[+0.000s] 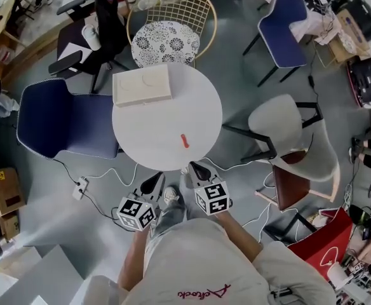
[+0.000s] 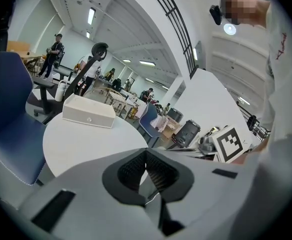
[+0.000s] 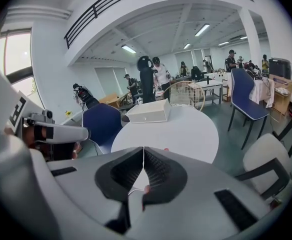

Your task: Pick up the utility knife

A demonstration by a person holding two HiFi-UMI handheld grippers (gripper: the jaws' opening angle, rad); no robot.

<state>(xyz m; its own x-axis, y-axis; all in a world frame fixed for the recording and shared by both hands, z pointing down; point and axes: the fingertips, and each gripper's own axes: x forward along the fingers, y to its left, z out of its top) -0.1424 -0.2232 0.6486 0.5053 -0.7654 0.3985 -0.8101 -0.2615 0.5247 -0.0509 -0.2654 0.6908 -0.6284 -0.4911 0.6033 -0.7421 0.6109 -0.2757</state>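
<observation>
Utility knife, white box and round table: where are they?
utility knife [image 1: 185, 141], head view, middle of its orange body.
white box [image 1: 141, 85], head view, middle of its top face.
round table [image 1: 192, 100], head view, bare top right of the box.

I can read no text from here. The red script on the shirt [image 1: 203, 293] is upside down and too small, and the cardboard box [image 1: 6, 192] label is blurred.

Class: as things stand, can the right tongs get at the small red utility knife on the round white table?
Probably yes: the small red utility knife lies just ahead of the right tongs, nothing between; shut tongs must open.
</observation>
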